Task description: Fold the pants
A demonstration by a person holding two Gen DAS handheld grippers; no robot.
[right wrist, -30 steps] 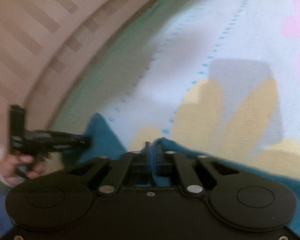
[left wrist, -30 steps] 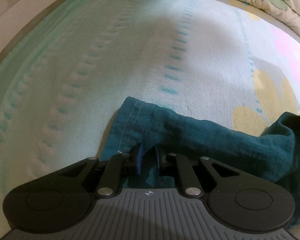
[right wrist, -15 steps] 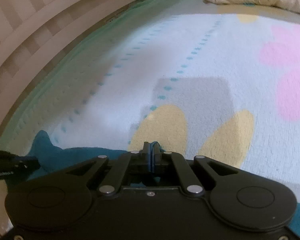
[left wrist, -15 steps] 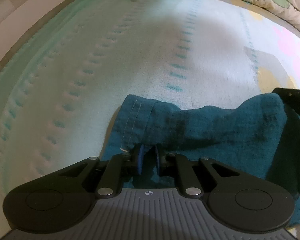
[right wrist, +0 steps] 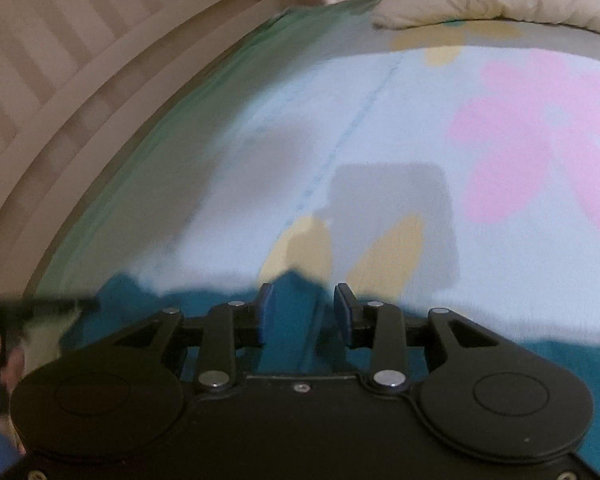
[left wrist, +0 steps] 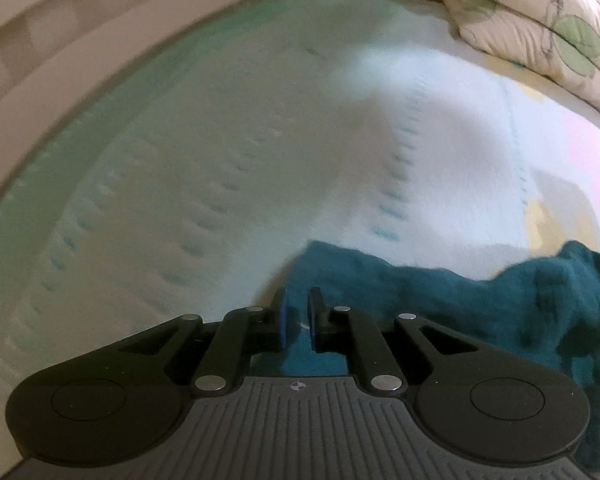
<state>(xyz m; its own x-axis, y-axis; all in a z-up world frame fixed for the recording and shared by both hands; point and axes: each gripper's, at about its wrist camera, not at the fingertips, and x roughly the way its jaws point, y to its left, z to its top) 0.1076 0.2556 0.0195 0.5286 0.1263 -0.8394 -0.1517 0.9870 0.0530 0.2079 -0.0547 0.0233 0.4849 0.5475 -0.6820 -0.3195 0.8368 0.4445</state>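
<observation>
On the bed, a pair of dark teal pants of soft, crinkled woven cloth [left wrist: 460,300] lies bunched across the near part of a pale plush bedspread with a mint-green border, dashed stitch lines and pink and yellow flower shapes [right wrist: 380,100]. From the left wrist view, one corner of the cloth rests flat on the bedspread just ahead of the fingers. From there the fabric runs rightward in a rumpled, uneven band that rises into a lumpy heap at the right edge. Its surface is matte and blurred, and no seam or stitching can be made out.

The left tongs [left wrist: 297,308] stand almost together, with only a thin slit between the blue pads. The cloth's left edge meets the left pad and teal shows beneath the slit, but whether any fabric is pinched there I cannot tell.

The right tongs [right wrist: 304,300] are opening, pads well apart. A raised ridge of the teal cloth stands between them, touched by neither pad.

A cream quilted pillow with green leaf print [left wrist: 540,28] sits at the far end of the bed, and a beige slatted wooden bed frame [right wrist: 80,60] runs along the left side.
</observation>
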